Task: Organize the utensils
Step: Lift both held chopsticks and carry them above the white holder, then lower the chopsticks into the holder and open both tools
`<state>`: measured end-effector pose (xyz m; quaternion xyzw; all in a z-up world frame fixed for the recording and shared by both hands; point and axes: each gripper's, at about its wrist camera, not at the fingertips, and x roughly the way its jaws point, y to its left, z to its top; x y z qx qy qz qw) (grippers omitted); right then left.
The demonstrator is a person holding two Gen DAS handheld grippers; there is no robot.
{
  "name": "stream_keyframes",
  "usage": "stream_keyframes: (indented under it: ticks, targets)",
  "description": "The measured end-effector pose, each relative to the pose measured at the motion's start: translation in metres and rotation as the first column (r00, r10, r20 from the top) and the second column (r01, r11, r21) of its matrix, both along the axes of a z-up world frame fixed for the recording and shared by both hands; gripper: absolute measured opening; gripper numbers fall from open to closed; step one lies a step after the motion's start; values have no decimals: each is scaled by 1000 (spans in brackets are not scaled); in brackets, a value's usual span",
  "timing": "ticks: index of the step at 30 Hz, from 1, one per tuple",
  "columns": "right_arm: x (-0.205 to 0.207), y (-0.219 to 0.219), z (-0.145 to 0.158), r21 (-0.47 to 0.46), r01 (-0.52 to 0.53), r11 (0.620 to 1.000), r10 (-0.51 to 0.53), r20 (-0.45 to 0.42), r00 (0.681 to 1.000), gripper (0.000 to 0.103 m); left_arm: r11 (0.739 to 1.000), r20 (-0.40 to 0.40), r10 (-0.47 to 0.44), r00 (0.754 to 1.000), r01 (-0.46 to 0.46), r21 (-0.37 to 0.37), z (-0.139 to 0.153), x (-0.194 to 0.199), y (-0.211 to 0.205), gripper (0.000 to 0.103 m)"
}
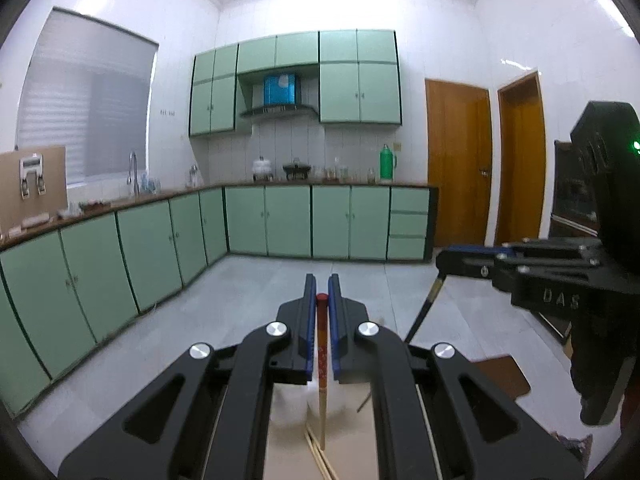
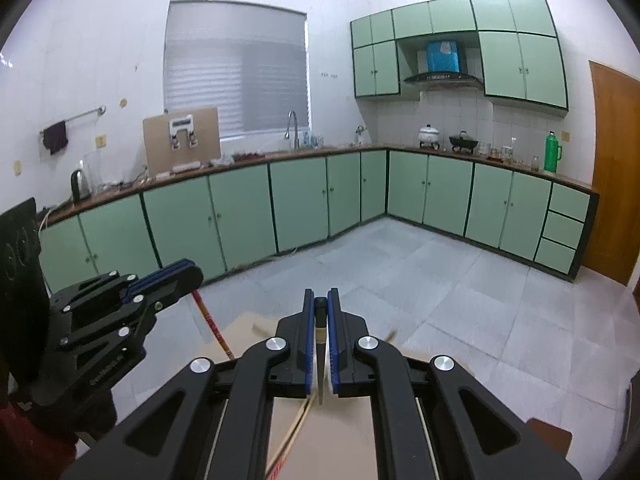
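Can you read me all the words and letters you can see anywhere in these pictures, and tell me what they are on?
"DAS": raised letters on the black body of the right gripper.
Embossed writing on the left gripper body: too blurred to read.
Blue box above the stove: white mark, unreadable.
Small dark marks on the wall tiles: too small to read.
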<state>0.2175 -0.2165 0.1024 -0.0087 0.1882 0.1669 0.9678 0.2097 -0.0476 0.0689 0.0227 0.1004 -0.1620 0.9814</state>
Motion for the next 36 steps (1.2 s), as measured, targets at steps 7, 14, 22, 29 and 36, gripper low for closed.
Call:
stream_keyframes:
  ticks: [7,14,22,29,36]
  targets:
    - [54,-1,7,-11,35,999,-35,18,999,6,999,54,36,998,-36,-7,16,60,-18,5]
    - [105,-1,-29,0,57,998,-57,-47,997,6,998,-7,61,998,-61,-1,-20,112,-28,5]
    - [126,11,-74,-42,40,998,-45,-114,992,6,998,-132,69,989,-69,6,-68,146,-18,5]
    - [126,8,-96,-54,41,998,-49,-173,984,7,997,-193,69,979,-64,30,-89,146,-8,6]
    - [104,-6,-84,-37,79,996,-83,-136,987,21,997,-180,73,981,-72,15,-77,133,1,25]
